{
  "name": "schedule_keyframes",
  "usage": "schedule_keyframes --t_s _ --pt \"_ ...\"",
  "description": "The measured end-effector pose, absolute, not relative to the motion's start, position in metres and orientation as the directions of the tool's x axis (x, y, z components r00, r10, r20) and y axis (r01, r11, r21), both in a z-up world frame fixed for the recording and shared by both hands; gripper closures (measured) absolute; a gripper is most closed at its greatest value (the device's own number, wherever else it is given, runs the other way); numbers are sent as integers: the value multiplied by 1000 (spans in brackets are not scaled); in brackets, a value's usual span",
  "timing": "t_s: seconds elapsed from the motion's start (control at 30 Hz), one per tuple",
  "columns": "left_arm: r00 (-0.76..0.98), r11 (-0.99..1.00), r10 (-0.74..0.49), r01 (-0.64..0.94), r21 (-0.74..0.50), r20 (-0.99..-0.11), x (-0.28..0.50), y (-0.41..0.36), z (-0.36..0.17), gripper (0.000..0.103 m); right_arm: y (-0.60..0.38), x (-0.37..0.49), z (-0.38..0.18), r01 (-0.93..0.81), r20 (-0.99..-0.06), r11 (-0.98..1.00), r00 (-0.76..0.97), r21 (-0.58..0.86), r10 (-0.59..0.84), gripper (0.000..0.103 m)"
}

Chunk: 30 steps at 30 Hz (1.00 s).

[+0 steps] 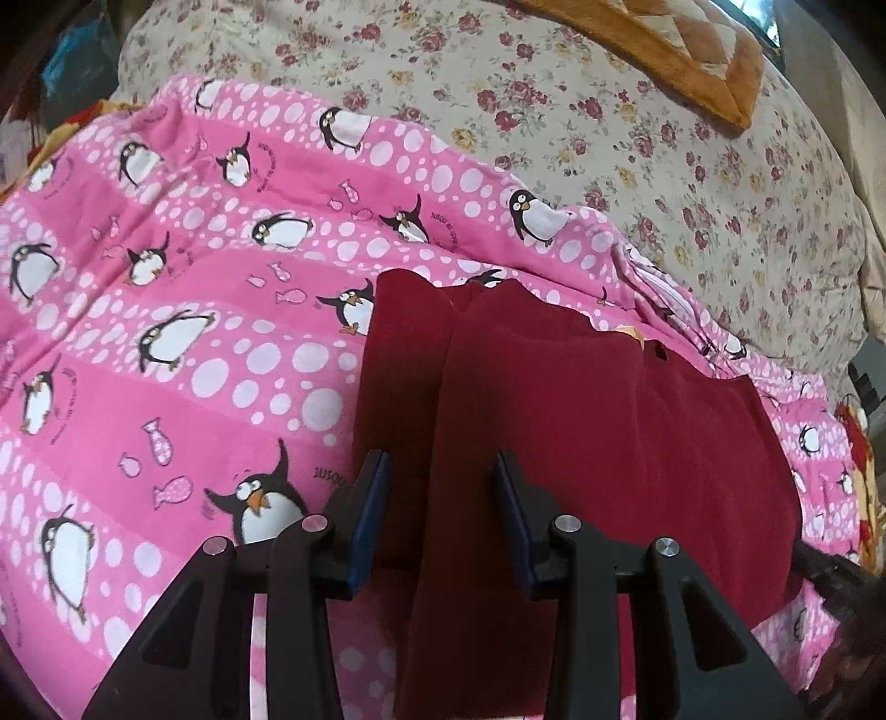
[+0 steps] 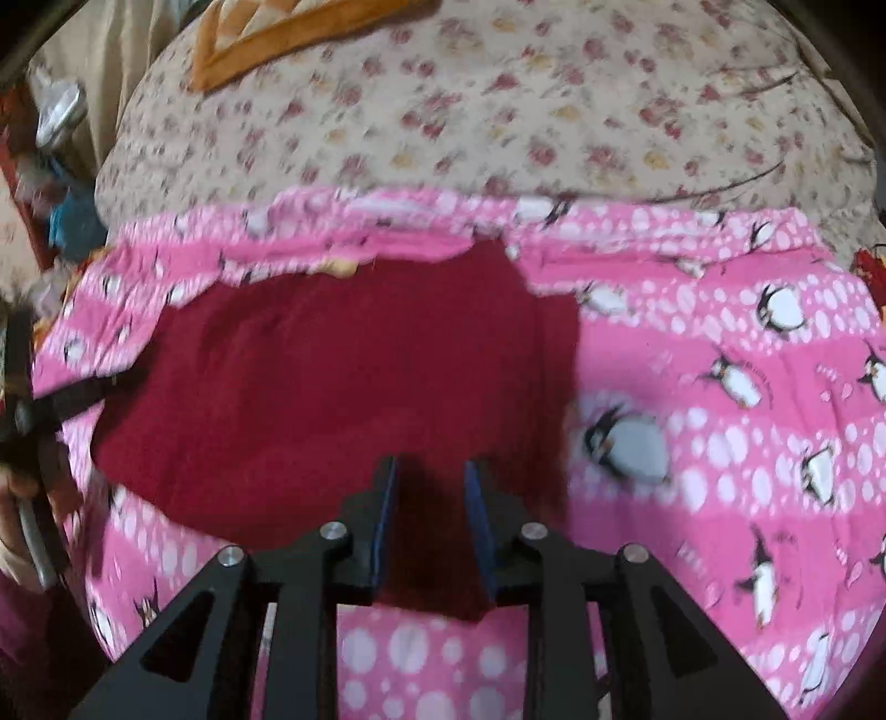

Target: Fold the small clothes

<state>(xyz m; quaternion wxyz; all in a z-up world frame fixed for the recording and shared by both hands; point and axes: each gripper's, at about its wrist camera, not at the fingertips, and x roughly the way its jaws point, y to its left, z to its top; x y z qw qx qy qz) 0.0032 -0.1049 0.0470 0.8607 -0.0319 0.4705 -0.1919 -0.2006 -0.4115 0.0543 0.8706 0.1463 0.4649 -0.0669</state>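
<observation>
A dark red garment [image 1: 598, 421] lies spread on a pink penguin-print blanket [image 1: 183, 332]. In the left wrist view my left gripper [image 1: 443, 493] is shut on a raised fold of that garment, and the cloth runs back between the fingers toward the camera. The right wrist view is blurred. There the garment [image 2: 332, 376] spreads ahead of my right gripper [image 2: 432, 487], whose jaws stand apart over the garment's near corner, with cloth between the blue pads but not pinched. The left gripper [image 2: 72, 396] reaches the garment's left edge.
Beyond the pink blanket lies a cream floral quilt [image 1: 637, 138] with an orange-bordered pillow [image 1: 681, 50] on it. A person's hand [image 2: 16, 531] shows at the left edge of the right wrist view. Clutter sits past the bed's left side [image 2: 66, 221].
</observation>
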Motion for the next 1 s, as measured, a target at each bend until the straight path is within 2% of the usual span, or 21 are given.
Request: schedule_keyframes --t_s 0.13,0.3,0.57,0.7,0.87,1.0 --pt "507 935 -322 301 -187 -800 -11 -103 57 85 -402 -196 49 261 -860 955 510 138 -15 76" --pt "534 946 -282 292 -139 -797 -35 -92 66 83 -383 -196 78 212 -833 962 552 171 26 56" --pt "512 944 -286 297 -145 -810 -49 -76 56 82 -328 -149 85 101 -816 974 567 204 112 56" --pt "506 944 -288 292 -152 -813 -42 -73 50 72 -298 -113 70 68 -817 976 561 205 132 56" --pt "488 938 -308 300 -174 -817 -30 -76 47 72 -287 -88 44 88 -825 980 556 180 102 55" --pt "476 934 -327 294 -203 -817 -20 -79 46 72 -295 -86 45 105 -825 967 549 230 137 55"
